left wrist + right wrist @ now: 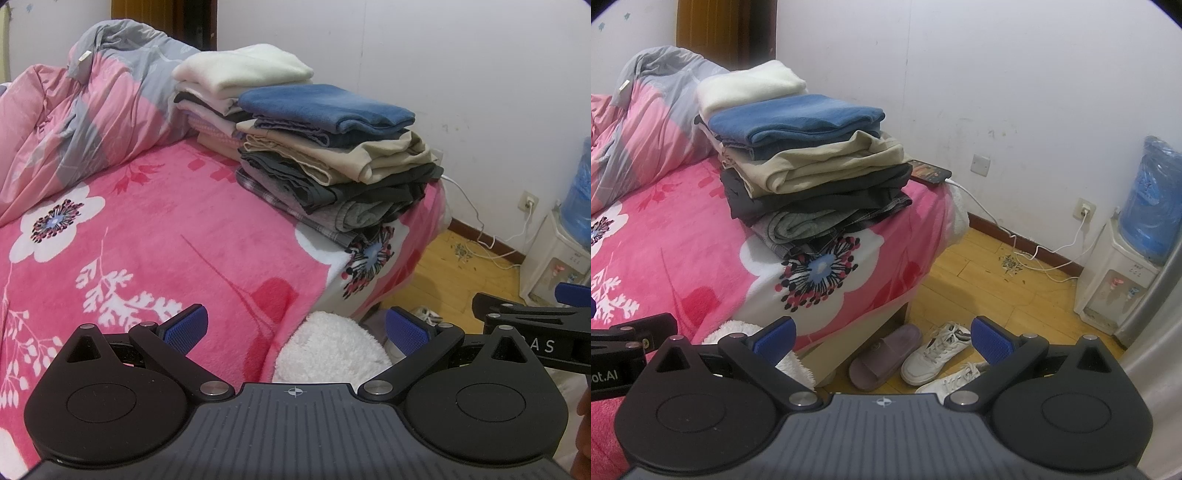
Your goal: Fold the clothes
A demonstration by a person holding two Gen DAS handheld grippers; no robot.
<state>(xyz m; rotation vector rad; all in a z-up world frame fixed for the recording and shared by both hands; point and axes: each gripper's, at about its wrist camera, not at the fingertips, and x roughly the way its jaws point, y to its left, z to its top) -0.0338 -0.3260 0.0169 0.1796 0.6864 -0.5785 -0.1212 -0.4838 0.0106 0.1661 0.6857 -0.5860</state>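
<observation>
Two stacks of folded clothes stand at the bed's far corner. The nearer stack (332,162) has a blue top layer over beige, dark and grey items; it also shows in the right wrist view (812,170). Behind it is a stack topped by a cream garment (240,70). A white fluffy garment (328,350) hangs at the bed's near edge, just ahead of my left gripper (295,332), which is open and empty. My right gripper (884,338) is open and empty, above the floor beside the bed. The fluffy garment (790,362) shows at its left finger.
A pink flowered blanket (166,229) covers the bed, with a pink and grey quilt (74,110) bunched at the back left. A phone on a white cable (929,171) lies at the bed corner. Shoes and a slipper (886,354) are on the wooden floor. A water dispenser (1126,266) stands right.
</observation>
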